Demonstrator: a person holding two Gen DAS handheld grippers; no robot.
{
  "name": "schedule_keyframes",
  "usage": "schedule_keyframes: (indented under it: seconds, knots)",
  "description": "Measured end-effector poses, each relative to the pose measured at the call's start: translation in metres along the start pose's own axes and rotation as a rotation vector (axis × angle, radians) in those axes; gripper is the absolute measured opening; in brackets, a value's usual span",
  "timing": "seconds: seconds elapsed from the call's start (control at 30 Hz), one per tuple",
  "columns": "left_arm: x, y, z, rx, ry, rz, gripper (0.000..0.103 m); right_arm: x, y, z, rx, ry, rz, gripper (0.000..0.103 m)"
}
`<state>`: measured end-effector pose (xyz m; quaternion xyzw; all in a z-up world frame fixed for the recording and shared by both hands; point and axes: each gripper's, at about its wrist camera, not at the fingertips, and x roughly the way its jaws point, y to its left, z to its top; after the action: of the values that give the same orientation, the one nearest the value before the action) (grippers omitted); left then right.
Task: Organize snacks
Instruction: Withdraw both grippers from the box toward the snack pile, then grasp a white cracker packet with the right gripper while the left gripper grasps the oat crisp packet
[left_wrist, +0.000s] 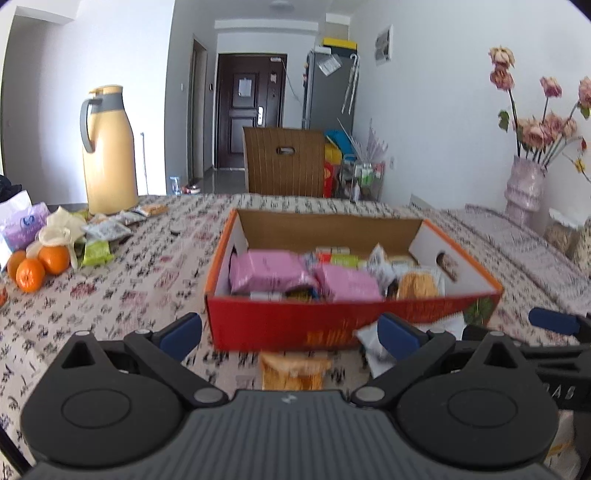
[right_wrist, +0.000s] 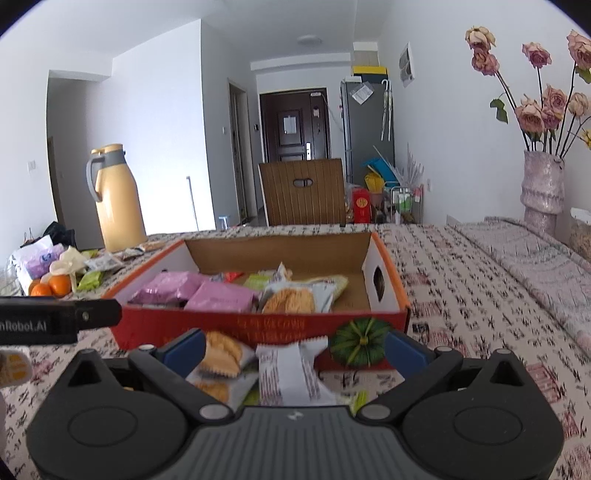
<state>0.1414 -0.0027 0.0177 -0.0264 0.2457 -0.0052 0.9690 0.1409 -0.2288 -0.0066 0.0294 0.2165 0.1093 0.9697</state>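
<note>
Left tongs (left_wrist: 290, 334): blue pads spread wide apart, nothing between them, hovering over the tabletop (left_wrist: 147, 266) just short of the red cardboard box (left_wrist: 295, 325). An orange-ish biscuit pack (left_wrist: 295, 371), blurred, lies on the cloth under the gap, in front of the box's near wall; can't tell if anything touches it.

Right tongs (right_wrist: 295, 349): also wide apart, not clamped on anything. Between and below the pads, in front of the box (right_wrist: 258, 326), lie two snack packs: a clear-wrapped biscuit pack (right_wrist: 221, 354) by the left pad and a white-backed wrapper (right_wrist: 291, 373) in the middle, its top edge leaning on the box front near the printed green pumpkin (right_wrist: 360, 345).

Inside the box: two pink packs (left_wrist: 271, 273) toward its left half, a round-cracker pack (right_wrist: 291, 301) toward its right, plus smaller mixed wrappers behind; box's far part is bare cardboard.

Left of the box, well apart: green snack pack (left_wrist: 96, 252), more small wrappers, oranges (left_wrist: 37, 267), a purple tissue pack (left_wrist: 24, 225), and a yellow thermos jug (left_wrist: 109, 151) further back. Behind the box: wooden chair back (left_wrist: 284, 160). Right of the box, at the wall: pink vase (right_wrist: 542, 190) w/ dried roses.
</note>
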Motion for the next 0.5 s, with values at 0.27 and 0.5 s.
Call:
schedule_keyframes:
  seconds: [0.27, 0.5]
  knots:
    - [0.005, 0.008, -0.029, 0.006, 0.072, -0.009, 0.103, -0.003, 0.002, -0.024, -0.005, 0.076, 0.001, 0.103]
    - [0.011, 0.016, -0.039, -0.013, 0.108, -0.005, 0.103, -0.003, -0.001, -0.042, 0.008, 0.138, -0.012, 0.103]
